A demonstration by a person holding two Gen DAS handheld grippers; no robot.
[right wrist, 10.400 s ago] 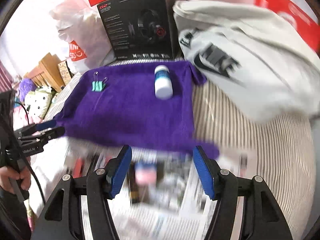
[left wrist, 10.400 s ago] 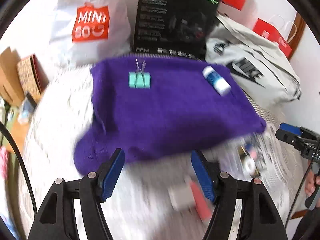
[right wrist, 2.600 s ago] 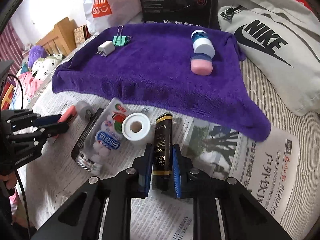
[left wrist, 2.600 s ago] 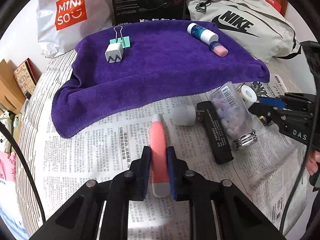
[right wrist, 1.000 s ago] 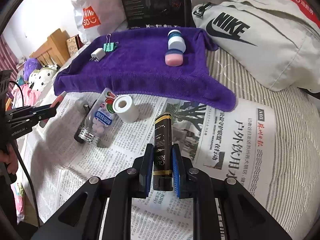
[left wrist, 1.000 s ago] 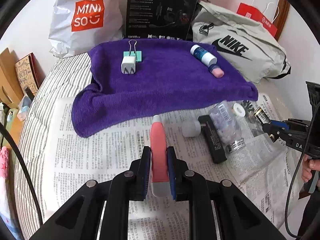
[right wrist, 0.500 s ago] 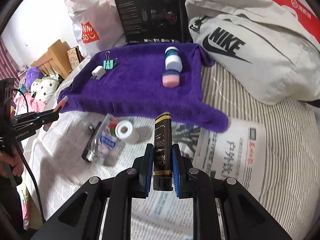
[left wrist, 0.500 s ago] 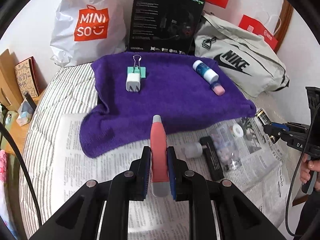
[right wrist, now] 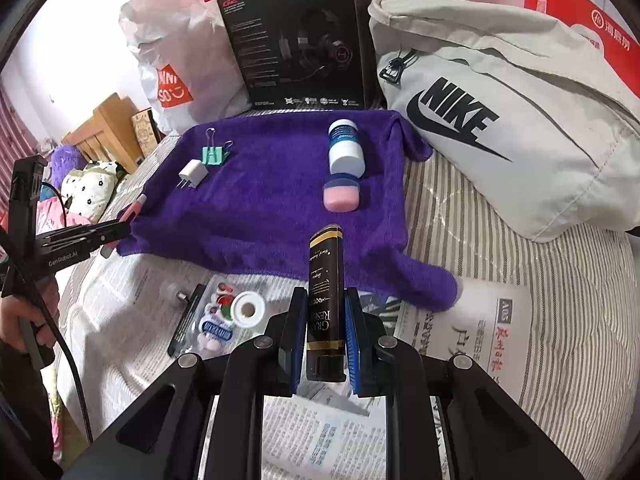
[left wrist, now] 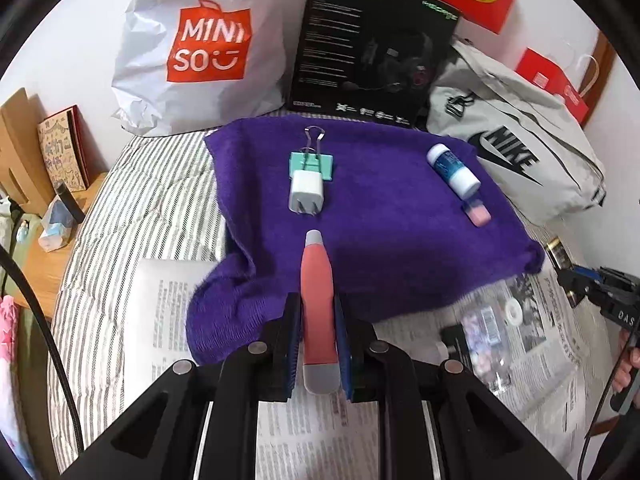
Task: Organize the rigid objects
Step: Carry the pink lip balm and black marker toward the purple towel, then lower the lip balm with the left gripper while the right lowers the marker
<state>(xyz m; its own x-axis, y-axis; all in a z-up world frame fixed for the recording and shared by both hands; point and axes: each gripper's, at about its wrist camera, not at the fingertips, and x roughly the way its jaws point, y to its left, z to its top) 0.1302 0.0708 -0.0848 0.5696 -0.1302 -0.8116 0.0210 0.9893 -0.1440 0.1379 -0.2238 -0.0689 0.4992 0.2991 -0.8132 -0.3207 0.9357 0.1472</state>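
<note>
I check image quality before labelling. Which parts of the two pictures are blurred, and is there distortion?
Left wrist view: the newspaper and the small items on it at lower right are smeared by motion, while the purple towel and the pink cutter in the left tool are sharp. Right wrist view: sharp overall. Both views: fisheye bending with dark corners.

Clamped: pink pen, black tube

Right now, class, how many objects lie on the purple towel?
4: a binder clip and charger plug at its left, a white bottle and pink eraser at its right.
</note>
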